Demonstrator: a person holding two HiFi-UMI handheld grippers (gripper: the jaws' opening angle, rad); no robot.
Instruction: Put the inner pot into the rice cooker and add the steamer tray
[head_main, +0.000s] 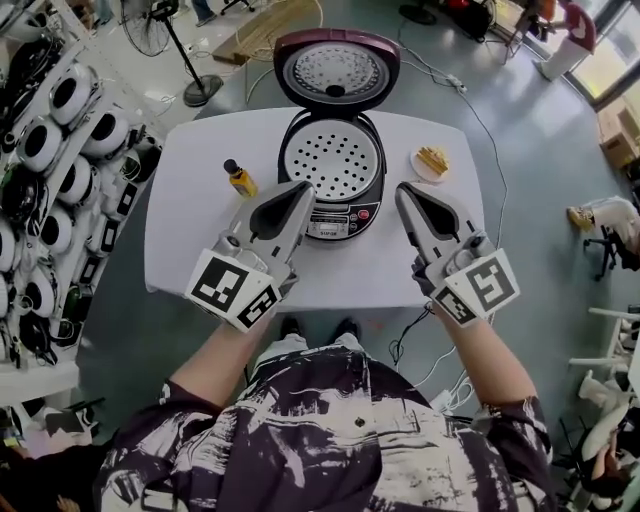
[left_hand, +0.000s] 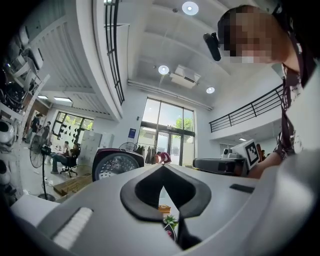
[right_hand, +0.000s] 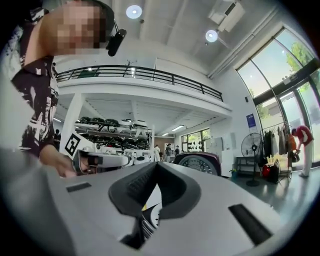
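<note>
L tool: closed, empty
R tool: closed, empty
Steamer tray: in rice cooker, ahead, btwn both tools

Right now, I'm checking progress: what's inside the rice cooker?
A perforated steamer tray fills the rice cooker opening. Anything beneath it, the inner pot included, is covered.
</note>
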